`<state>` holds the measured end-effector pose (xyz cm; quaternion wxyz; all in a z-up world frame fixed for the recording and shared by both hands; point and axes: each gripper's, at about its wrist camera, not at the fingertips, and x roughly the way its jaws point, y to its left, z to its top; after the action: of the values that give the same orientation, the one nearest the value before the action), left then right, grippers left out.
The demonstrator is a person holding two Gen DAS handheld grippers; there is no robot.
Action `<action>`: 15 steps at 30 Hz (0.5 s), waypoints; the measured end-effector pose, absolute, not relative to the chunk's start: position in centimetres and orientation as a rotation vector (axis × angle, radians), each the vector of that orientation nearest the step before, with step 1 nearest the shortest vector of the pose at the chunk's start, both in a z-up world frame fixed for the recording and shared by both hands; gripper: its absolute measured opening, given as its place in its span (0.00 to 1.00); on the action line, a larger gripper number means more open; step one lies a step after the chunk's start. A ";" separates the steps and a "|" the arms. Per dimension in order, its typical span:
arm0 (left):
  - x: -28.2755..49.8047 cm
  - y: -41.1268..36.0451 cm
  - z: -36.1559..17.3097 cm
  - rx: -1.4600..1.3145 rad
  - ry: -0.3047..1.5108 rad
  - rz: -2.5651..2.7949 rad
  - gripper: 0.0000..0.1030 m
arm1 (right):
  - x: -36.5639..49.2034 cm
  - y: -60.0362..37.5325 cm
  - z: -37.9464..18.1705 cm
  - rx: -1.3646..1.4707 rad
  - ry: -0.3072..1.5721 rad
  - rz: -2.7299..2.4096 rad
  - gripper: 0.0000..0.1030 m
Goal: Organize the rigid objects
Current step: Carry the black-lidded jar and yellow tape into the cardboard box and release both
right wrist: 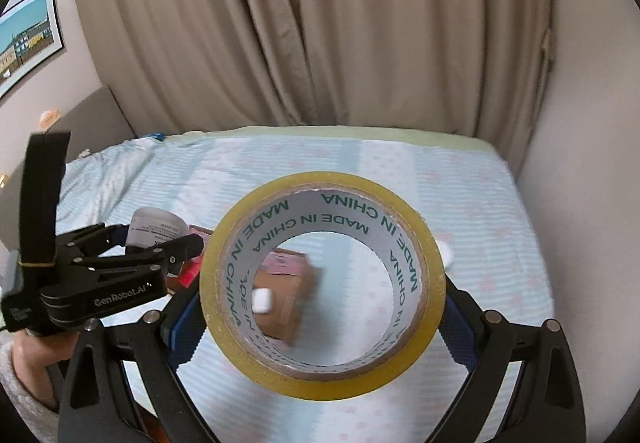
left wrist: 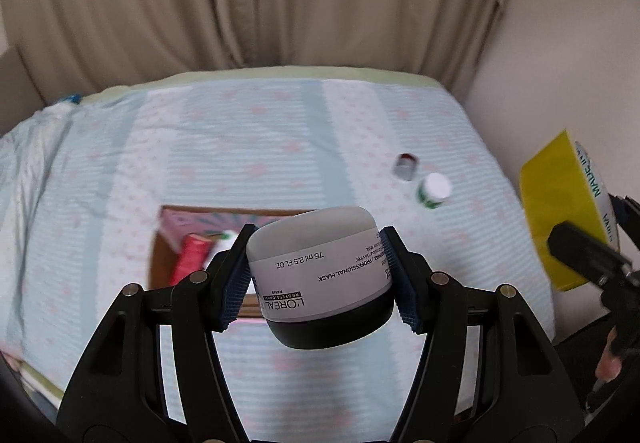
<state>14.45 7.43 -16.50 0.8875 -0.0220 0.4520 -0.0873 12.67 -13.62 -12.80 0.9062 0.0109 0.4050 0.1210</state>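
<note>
I am holding both loads above the bed (left wrist: 280,131), a mattress under a pale blue-and-white striped quilted cover with faint pink motifs, and I am using the open brown cardboard box (left wrist: 160,263) on it as my landmark. The left gripper (left wrist: 316,263) is pinching a squat round plastic jar, grey-white with a black lid and a printed L'Oréal mask label (left wrist: 316,267); its ribbed blue pads (left wrist: 234,283) are pressing on opposite sides of the smooth wall. The jar is hanging lid-down just over the box's near edge, which I judge is the line for dropping it inside. Inside the box, blurred red and pink items are lying; I cannot tell what they are.

The right gripper (right wrist: 320,307) is clamping a wide roll of yellowish glossy packing tape on a white card core printed "MADE IN CHINA" (right wrist: 322,283), fingers bearing on the outer rim. The roll is facing the camera, so I am seeing the box through its hole. It is hovering to the right of the box, probably waiting its turn.

Beyond the box, to its right, a small green bottle with a white cap (left wrist: 434,191) and a small grey container with a dark red top (left wrist: 406,165) are sitting close together on the bed, not yet sorted.
</note>
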 end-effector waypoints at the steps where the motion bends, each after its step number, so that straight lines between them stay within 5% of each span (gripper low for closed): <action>1: 14.7 8.6 -16.7 -0.042 0.945 -0.179 0.56 | 13.0 -12.4 -13.1 0.032 0.844 0.253 0.93; 15: 20.5 21.7 -24.9 0.041 1.129 -0.251 0.56 | 19.9 0.6 -20.7 0.267 1.095 0.158 0.93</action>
<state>20.53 21.72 -24.91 0.8373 0.0193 0.5334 -0.1187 19.86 0.62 -20.72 0.8424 0.1265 0.5184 0.0747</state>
